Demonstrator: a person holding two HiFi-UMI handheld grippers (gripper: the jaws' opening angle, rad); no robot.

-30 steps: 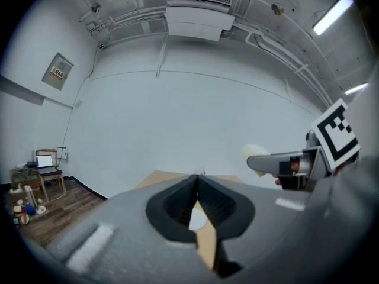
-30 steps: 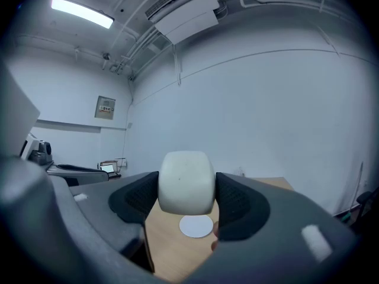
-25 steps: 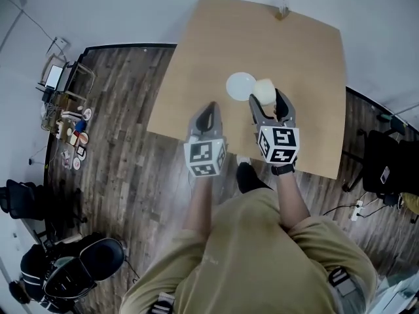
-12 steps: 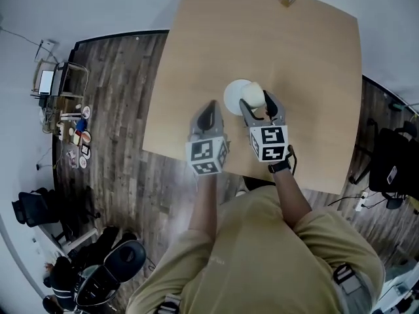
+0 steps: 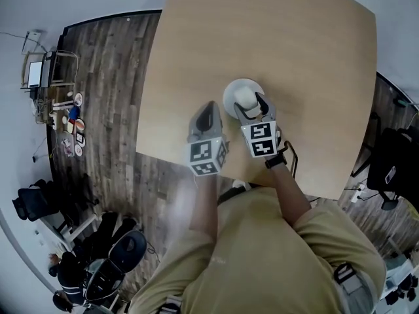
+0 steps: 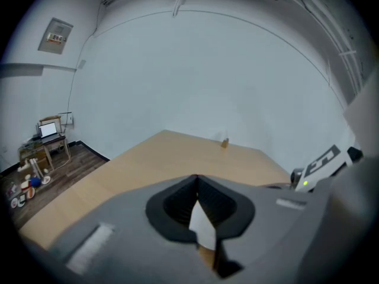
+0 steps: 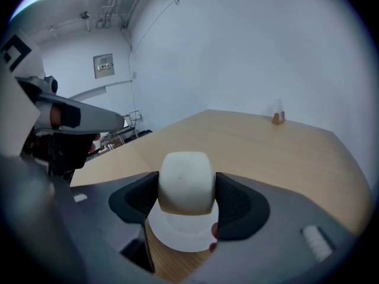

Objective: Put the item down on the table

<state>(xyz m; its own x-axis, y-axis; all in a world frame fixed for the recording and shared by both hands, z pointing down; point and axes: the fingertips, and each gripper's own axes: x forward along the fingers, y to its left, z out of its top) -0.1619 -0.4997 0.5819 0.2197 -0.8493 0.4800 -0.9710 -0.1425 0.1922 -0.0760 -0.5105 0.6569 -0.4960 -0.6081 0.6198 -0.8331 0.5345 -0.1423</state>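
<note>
A cream-white cup [image 7: 186, 183] is clamped between the black pads of my right gripper [image 7: 187, 189], held just above a white saucer [image 7: 177, 234] on the wooden table [image 7: 254, 141]. In the head view the cup [image 5: 245, 97] and right gripper [image 5: 249, 107] hang over the saucer [image 5: 234, 90]; whether the cup touches the saucer I cannot tell. My left gripper [image 5: 207, 114] hovers to the left of the saucer, its jaws closed together on nothing [image 6: 197, 195].
A small brown object [image 7: 276, 118] stands near the table's far edge, also seen from the left gripper [image 6: 225, 142]. Wooden floor [image 5: 111, 90] lies left of the table, with clutter and chairs [image 5: 65, 120] along the wall.
My right gripper has carried the cup leftward and toward me, from beside the saucer to over it. The left gripper has stayed in place.
</note>
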